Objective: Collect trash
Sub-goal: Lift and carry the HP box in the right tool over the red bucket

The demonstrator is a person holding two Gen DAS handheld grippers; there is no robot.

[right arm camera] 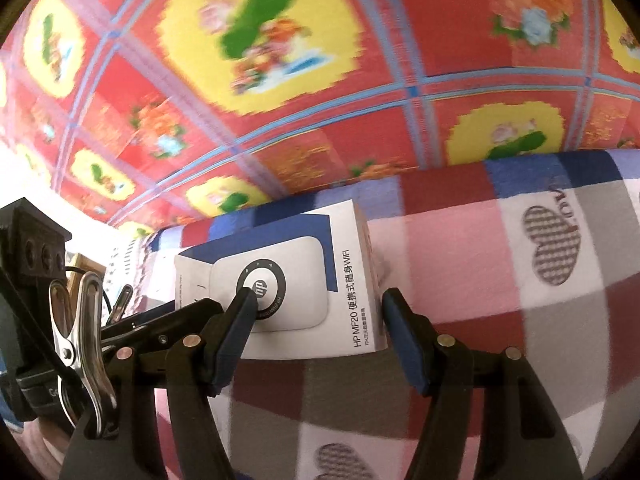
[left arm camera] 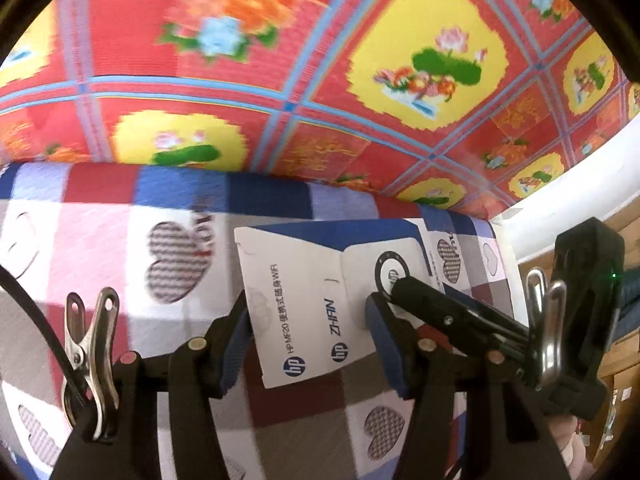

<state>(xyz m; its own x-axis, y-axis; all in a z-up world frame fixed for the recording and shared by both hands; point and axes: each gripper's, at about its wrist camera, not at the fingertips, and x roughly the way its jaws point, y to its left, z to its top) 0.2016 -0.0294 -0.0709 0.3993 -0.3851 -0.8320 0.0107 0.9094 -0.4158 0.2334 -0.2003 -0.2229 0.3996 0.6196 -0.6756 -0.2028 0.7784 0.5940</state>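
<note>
— What's closest in your left view?

— My own left gripper (left arm camera: 310, 342), its blue-padded fingers (left arm camera: 232, 344) standing partly apart. Between them sits the white HP box (left arm camera: 304, 308), lying on the checked heart-print blanket (left arm camera: 120, 248). The left pad meets the box's edge; whether the right pad presses on it I cannot tell, since my other gripper's finger crosses in front there. So I can't say this hand has a true hold.

— And behind that?

— A red floral mat (left arm camera: 280, 80) with yellow panels, just past the blanket's far edge. A metal clip (left arm camera: 94, 344) hangs at the lower left of my rig.

— Now your right view?

— Nearest is my right gripper (right arm camera: 316, 340), jaws fairly wide. The HP box (right arm camera: 288, 292) lies between the fingers (right arm camera: 408, 344): the left tip rests over the round logo on its top face, the right finger stands just beside the box's printed side. A firm clamp isn't clear to me.

— Anything else?

— The same blanket (right arm camera: 520, 280) under the box, the floral mat (right arm camera: 320, 60) beyond, and my left gripper's dark finger reaching in from the left.
</note>
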